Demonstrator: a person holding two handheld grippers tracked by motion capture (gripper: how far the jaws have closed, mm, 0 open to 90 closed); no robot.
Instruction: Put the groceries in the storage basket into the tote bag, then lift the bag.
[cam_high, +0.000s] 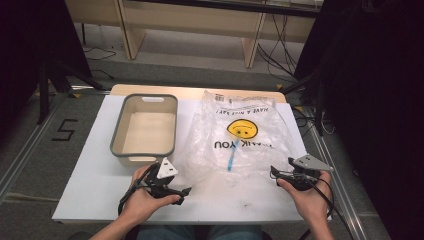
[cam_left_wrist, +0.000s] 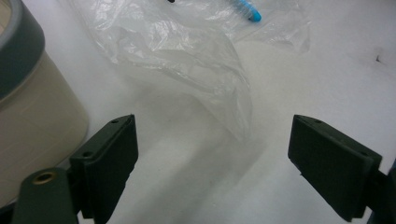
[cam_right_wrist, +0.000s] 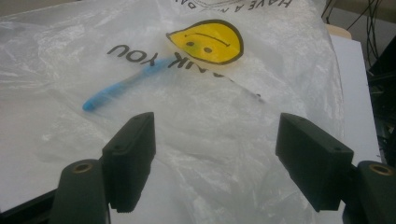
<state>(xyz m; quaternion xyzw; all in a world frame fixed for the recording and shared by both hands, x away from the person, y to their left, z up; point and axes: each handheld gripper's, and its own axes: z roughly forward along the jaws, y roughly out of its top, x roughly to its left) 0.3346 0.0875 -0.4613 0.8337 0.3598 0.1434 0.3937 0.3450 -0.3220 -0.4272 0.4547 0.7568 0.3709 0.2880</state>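
**Both grippers poised at the bag's near edge**

The crinkled clear plastic bag (cam_high: 240, 135) with a yellow smiley print lay right of the grey-rimmed cream tub (cam_high: 145, 127), a blue stick-like object (cam_right_wrist: 122, 84) inside. The left gripper (cam_left_wrist: 212, 163) and right gripper (cam_right_wrist: 215, 161) stood wide, empty. Probably best: pinch one film layer each, low, at opposite near corners.

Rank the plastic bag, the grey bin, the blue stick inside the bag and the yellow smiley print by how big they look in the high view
1. Plastic bag, covering the most table.
2. Grey bin, somewhat less area.
3 and 4. Smiley print and blue stick: too close to rank; the stick is thin, the print rounder.
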